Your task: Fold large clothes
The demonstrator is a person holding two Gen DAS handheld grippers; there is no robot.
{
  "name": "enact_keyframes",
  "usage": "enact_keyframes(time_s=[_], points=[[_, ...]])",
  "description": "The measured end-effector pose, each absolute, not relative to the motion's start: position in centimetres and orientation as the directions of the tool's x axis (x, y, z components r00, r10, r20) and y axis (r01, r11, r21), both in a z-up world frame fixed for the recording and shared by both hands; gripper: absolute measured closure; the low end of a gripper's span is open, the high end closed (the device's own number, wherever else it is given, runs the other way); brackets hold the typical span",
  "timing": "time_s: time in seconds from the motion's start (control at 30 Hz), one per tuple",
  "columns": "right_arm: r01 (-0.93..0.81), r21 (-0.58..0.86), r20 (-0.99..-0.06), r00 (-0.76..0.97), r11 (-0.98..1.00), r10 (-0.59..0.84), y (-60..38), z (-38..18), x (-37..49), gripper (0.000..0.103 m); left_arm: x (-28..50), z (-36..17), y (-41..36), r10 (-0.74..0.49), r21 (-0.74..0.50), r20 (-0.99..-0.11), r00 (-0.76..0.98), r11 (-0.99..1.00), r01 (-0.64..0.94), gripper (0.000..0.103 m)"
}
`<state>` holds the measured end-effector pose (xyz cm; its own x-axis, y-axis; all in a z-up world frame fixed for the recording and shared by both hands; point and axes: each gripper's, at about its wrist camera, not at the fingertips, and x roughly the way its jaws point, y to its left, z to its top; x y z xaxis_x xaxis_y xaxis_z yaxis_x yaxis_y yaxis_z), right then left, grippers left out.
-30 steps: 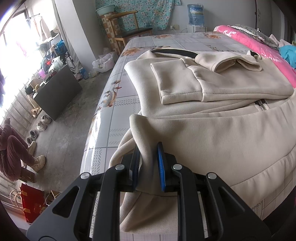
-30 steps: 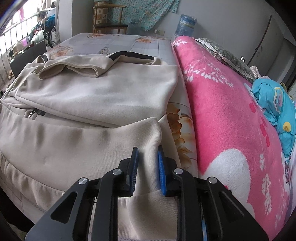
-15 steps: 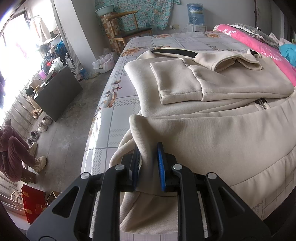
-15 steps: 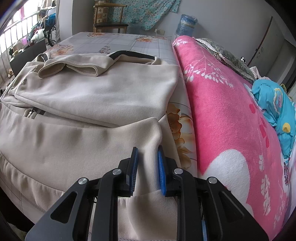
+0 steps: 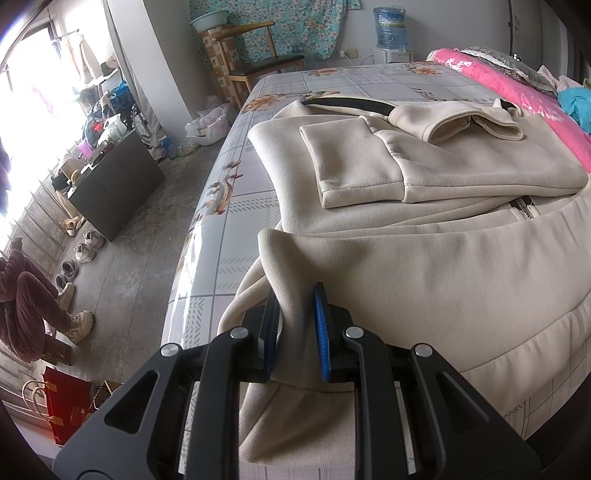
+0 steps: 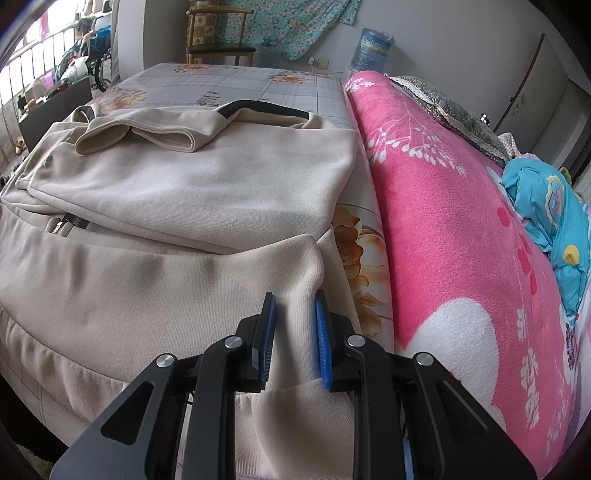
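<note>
One beige jacket [image 5: 424,266] lies partly folded across the bed's [image 5: 236,206] near edge; left gripper [image 5: 295,325] and right gripper [image 6: 294,325], two, each nearly closed, pinch its ribbed hem corners.

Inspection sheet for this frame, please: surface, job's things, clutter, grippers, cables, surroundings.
Surface: bed with a floral checked sheet.
Job's things: beige jacket, sleeves folded across its body, hem corners lifted.
Clutter: pink blanket beside the jacket; blue bedding on it.
Grippers: left gripper shut on the jacket's hem corner; right gripper shut on the other corner.
Cables: nothing seen on the bed.
Surroundings: wooden chair, water bottle, dark cabinet, shoes on the floor, a seated person.
</note>
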<state>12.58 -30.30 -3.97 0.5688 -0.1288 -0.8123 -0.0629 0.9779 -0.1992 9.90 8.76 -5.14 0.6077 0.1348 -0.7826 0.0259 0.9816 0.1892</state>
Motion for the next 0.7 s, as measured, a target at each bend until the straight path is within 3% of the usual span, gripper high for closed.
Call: enact_keyframes(time_s=[0.7], points=[[-0.063,-0.213,-0.811,0.568,0.975,-0.140,-30.33,-4.02,12.42,0.082,9.97,-5.12,8.74,0.137,0.192,-0.783,0.607,0.981,0.026,0.086]])
